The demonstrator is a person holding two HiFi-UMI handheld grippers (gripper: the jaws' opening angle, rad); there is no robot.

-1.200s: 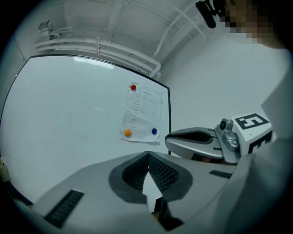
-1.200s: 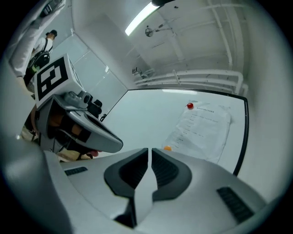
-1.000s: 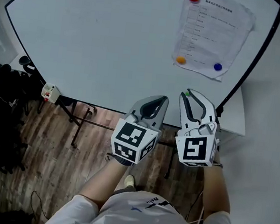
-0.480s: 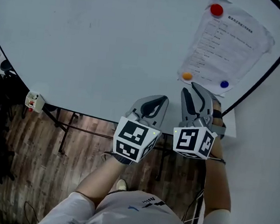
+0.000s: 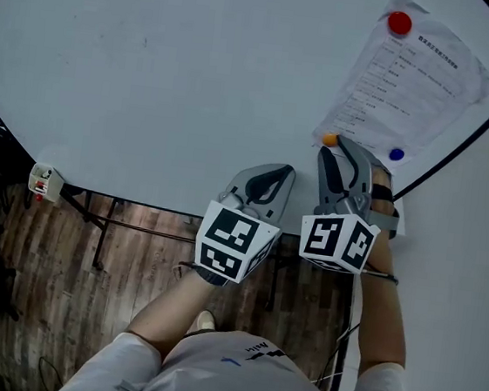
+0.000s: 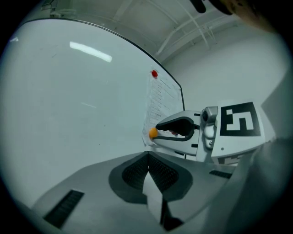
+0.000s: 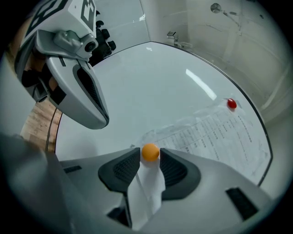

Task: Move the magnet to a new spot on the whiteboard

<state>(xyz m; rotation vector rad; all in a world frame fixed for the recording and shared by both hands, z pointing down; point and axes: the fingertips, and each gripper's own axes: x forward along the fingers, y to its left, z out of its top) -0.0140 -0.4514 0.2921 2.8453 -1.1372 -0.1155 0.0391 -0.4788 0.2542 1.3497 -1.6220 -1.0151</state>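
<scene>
Reaching up since a second ago, the right claw (image 7: 150,161) now brackets the orange magnet (image 7: 150,152) at the lower-left corner of the sheet (image 5: 407,77) on the whiteboard (image 5: 153,75), its jaws opening around the magnet, not yet pinching. The left claw (image 6: 148,157), pressed together, idles lower centre. Three magnets pin one sheet, counting the red magnet (image 5: 399,24) and blue magnet (image 5: 396,154).

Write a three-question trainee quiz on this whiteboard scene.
1. Which magnet sits between the right hand-held gripper jaws? A red, B orange, C blue.
2. True or false: the left hand-held gripper grips the paper sheet.
3. How many magnets pin the sheet?
Key: 1 B: the orange magnet, jaws opening around it. 2 False: its jaws are together, empty. 3 Three: red magnet, blue magnet, orange.
</scene>
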